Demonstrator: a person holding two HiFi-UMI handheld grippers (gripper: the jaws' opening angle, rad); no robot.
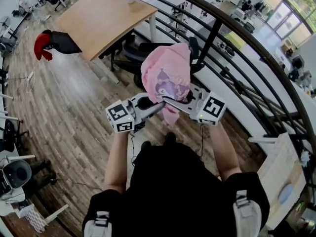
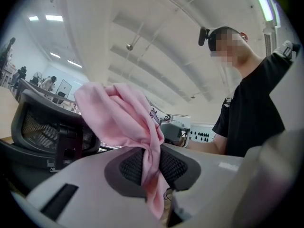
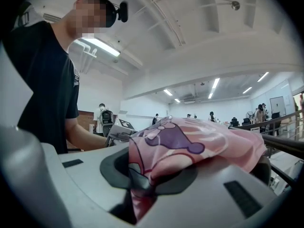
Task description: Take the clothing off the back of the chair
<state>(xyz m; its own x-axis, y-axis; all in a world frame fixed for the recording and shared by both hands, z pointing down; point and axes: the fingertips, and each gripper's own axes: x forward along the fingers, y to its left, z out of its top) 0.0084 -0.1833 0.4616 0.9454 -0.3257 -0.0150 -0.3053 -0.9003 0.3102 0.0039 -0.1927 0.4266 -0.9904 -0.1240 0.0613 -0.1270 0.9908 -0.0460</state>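
A pink garment (image 1: pixel 167 75) with a purple cartoon print hangs bunched in the air between my two grippers, in front of the person's chest. My left gripper (image 1: pixel 157 104) is shut on one edge of the pink garment (image 2: pixel 124 118), the cloth pinched between its dark pads. My right gripper (image 1: pixel 168 100) is shut on the printed part of the garment (image 3: pixel 190 144). The black office chair (image 1: pixel 143 51) stands behind the garment, and its mesh back (image 2: pixel 45 129) shows beside the cloth in the left gripper view.
A wooden table (image 1: pixel 101 16) stands at the back left beyond the chair. A curved black railing (image 1: pixel 232 53) runs along the right. A red and black item (image 1: pixel 52 42) lies on the wooden floor (image 1: pixel 64 112) at left. Several people stand in the far room.
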